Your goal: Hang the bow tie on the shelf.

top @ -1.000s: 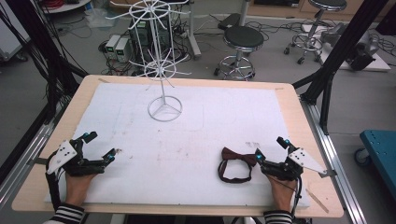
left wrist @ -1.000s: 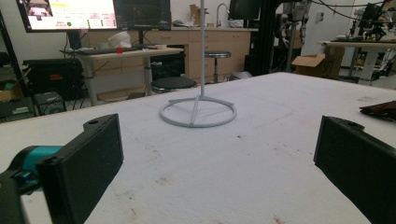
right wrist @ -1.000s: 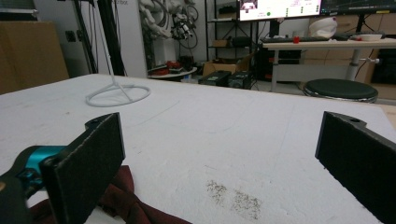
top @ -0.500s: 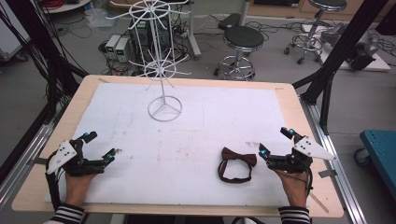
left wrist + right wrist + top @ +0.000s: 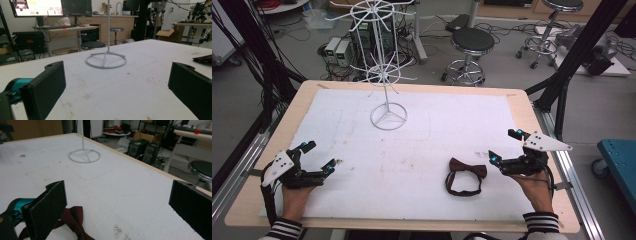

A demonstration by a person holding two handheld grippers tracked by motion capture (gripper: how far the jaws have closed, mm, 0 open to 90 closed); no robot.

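Observation:
A dark red bow tie (image 5: 467,170) with a looped black strap lies on the white mat near the front right. In the right gripper view the bow tie (image 5: 72,220) sits low, beside the left jaw. My right gripper (image 5: 506,146) stands open just right of it, holding nothing. My left gripper (image 5: 318,155) rests open at the front left, its jaws wide and empty. A white wire display stand (image 5: 387,116) rises from a ring base at the back of the mat; its base (image 5: 106,60) is ahead in the left gripper view.
The white mat (image 5: 432,125) covers a wooden table (image 5: 527,100). Black frame posts (image 5: 572,60) flank the table. Stools (image 5: 469,42), computer boxes and cables stand on the floor beyond the far edge.
My right gripper has drawn back to the right, away from the bow tie, which now lies free on the mat. The left gripper has stayed put.

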